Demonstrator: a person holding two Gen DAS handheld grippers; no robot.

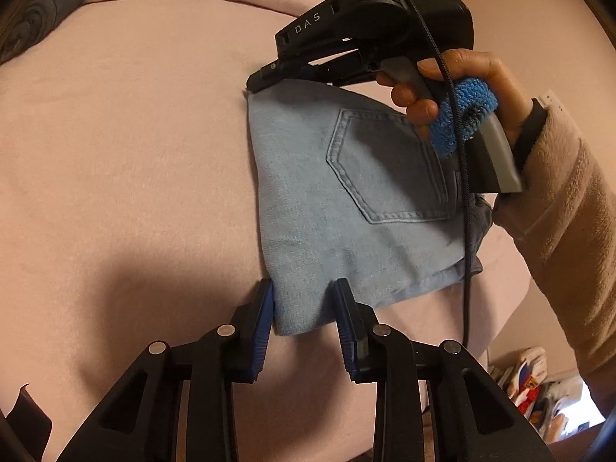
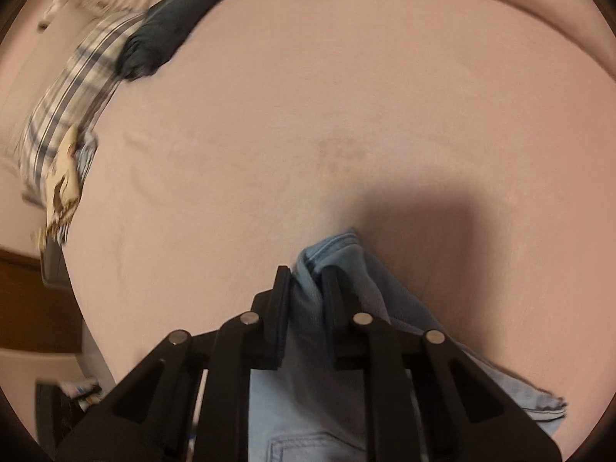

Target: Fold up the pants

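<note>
Pink bedding (image 1: pixel 134 146) covers the whole work surface, a soft sheet lying smooth under both cameras, with a raised fold of the same pink along its far edge at twelve o'clock. On it lie the pants (image 1: pixel 346 200), pale blue denim already folded into a compact wedge, a stitched back pocket (image 1: pixel 389 165) facing up; in the left wrist view they sit just right of centre. The left gripper (image 1: pixel 304 308) points down at the near corner of the denim at six o'clock, its blue-padded fingers (image 1: pixel 263 327) standing either side of that corner with the cloth between them; whether the pads press on it I cannot tell. At one o'clock the right gripper (image 1: pixel 261 79) meets the far corner of the fold, gripped by a person's hand (image 1: pixel 462 84) in a beige fleece sleeve (image 1: pixel 569 208); its black body carries the letters "DAS", and a black cable (image 1: pixel 466 211) trails down across the pants. From the right wrist view that gripper (image 2: pixel 306 273) has its jaws clamped on a bunched, seamed edge of the denim. Farther out, a dark grey garment (image 2: pixel 169 27) lies at eleven o'clock on the sheet, beside a plaid cloth (image 2: pixel 73 92) at ten o'clock. Colourful clutter (image 1: pixel 539 389), too blurred to name, shows off the bed at four o'clock.
</note>
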